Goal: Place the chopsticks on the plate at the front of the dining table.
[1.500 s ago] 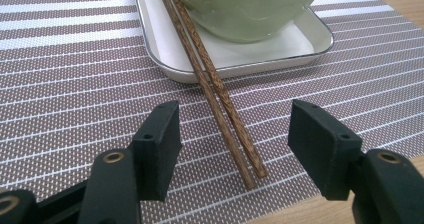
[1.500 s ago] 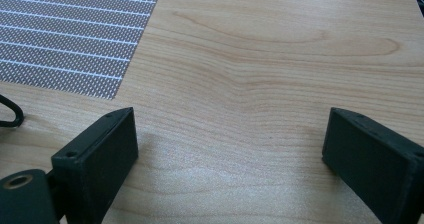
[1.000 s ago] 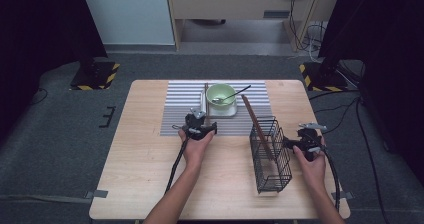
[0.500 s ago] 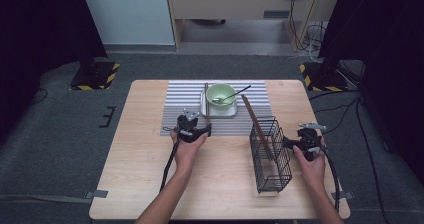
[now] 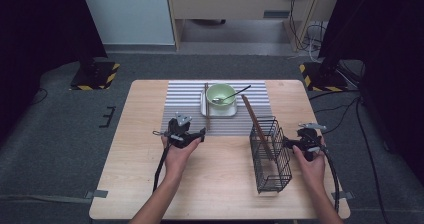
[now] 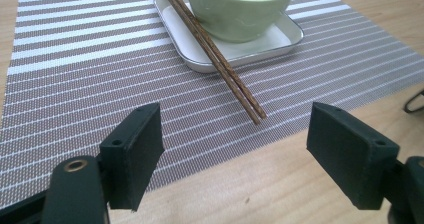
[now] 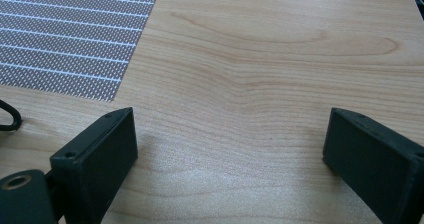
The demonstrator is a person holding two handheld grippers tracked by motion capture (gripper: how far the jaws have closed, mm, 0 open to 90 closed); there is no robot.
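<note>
**Chopsticks let go, both grippers empty**

My left gripper [image 6: 235, 154] has just been opening — jaws wide, nothing between them. The chopsticks [image 6: 215, 51] lie ahead of it, propped on the white tray's [image 6: 280, 41] rim beside the green bowl [image 6: 240, 9] (bowl cut off at the frame's top), tips on the striped mat [image 6: 75, 84]. My right gripper [image 7: 227, 159] gapes over bare surface [image 7: 275, 59] beside the wire basket [image 5: 270, 154].

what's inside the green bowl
A metal spoon sits in the green bowl, its handle sticking out over the rim toward the right. The high view shows no food; the left gripper view hides the bowl's bottom behind its wall.
</note>
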